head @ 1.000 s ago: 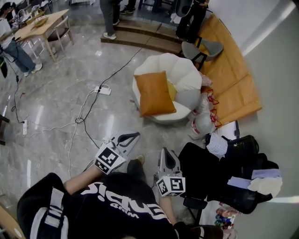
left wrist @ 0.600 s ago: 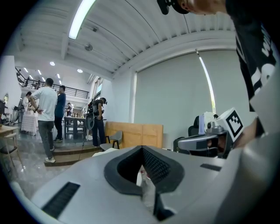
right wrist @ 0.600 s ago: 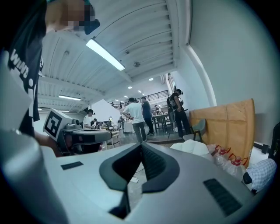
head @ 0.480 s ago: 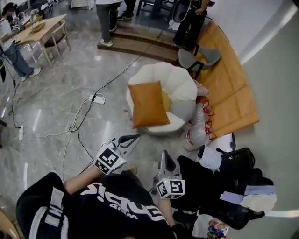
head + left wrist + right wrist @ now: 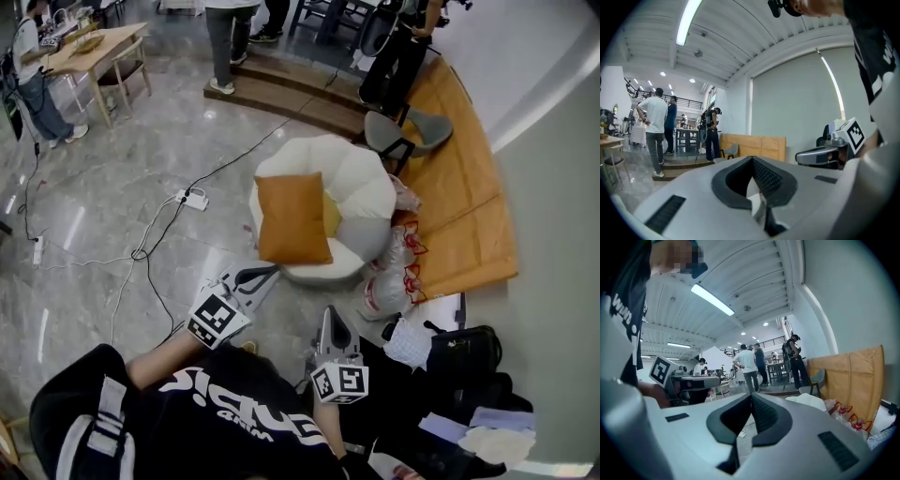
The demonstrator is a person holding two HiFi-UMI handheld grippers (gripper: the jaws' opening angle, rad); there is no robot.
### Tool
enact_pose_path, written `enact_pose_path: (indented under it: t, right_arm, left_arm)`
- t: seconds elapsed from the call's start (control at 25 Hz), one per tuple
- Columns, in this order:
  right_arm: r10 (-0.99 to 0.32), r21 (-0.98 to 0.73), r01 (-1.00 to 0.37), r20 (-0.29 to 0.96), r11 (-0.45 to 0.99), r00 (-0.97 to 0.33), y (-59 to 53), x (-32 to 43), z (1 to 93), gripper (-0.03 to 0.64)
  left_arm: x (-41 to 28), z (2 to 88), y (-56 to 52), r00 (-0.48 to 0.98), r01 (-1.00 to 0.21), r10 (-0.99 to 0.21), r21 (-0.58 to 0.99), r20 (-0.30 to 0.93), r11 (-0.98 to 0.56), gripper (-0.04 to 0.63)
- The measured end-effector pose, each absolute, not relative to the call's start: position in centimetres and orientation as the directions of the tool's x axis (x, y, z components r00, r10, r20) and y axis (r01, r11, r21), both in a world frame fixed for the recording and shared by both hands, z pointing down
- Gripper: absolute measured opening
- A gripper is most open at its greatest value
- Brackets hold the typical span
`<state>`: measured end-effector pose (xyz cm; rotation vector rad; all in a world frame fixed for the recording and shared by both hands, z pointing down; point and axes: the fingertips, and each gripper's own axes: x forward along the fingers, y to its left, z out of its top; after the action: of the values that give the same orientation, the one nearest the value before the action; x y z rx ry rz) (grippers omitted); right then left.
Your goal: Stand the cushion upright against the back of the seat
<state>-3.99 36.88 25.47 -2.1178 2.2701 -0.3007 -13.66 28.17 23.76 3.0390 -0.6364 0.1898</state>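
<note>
An orange cushion [image 5: 292, 218] lies flat on the white, petal-shaped seat [image 5: 360, 181] in the head view, covering its left half and hanging over the front edge; a bit of yellow shows under it. My left gripper [image 5: 265, 275] is shut and empty, held just short of the seat's near edge. My right gripper [image 5: 332, 322] is shut and empty, lower and to the right, further from the seat. The seat's white top [image 5: 806, 401] peeks over the jaws in the right gripper view. In the left gripper view my left gripper [image 5: 753, 160] hides the cushion.
A power strip [image 5: 188, 199] and black cables [image 5: 141, 253] trail over the marble floor at left. Plastic bags [image 5: 386, 281] lean beside the seat. A black bag [image 5: 462, 349] and clutter sit at lower right. A wooden platform [image 5: 459, 178], a grey chair [image 5: 405, 127] and people [image 5: 228, 37] stand beyond.
Both grippers have come closer to the seat, which now sits nearer in the head view. Both stay shut and empty.
</note>
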Motion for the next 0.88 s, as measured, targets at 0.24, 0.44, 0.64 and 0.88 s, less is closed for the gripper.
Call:
enact_pose_path:
  t: [0.24,0.44,0.64,0.88]
  right_arm:
    - [-0.987,-0.163,-0.983,0.12,0.086,-0.107,35.5,-2.3,25.9,0.02]
    - [-0.986,-0.169,-0.981,0.116,0.097,-0.118,34.0,-1.3,26.3,0.02]
    - [-0.987,-0.171,-0.982,0.127,0.081,-0.103,32.0,0.3,26.9,0.02]
    - [-0.984,-0.171,-0.982,0.146,0.075,-0.101,28.0,1.9,27.5,0.02]
  left_arm:
    - [-12.7,23.6,26.6,0.891,-0.44,-0.437,0.0,0.126,-0.898,0.008]
    - [-12.0,24.1,25.1,0.879,-0.463,-0.459,0.004,0.126,-0.886,0.008]
    - [-10.5,24.6,22.6,0.882,-0.458,-0.453,0.009,0.127,-0.889,0.008]
    - [-8.4,24.8,18.5,0.891,-0.443,-0.438,0.015,0.119,-0.896,0.008]
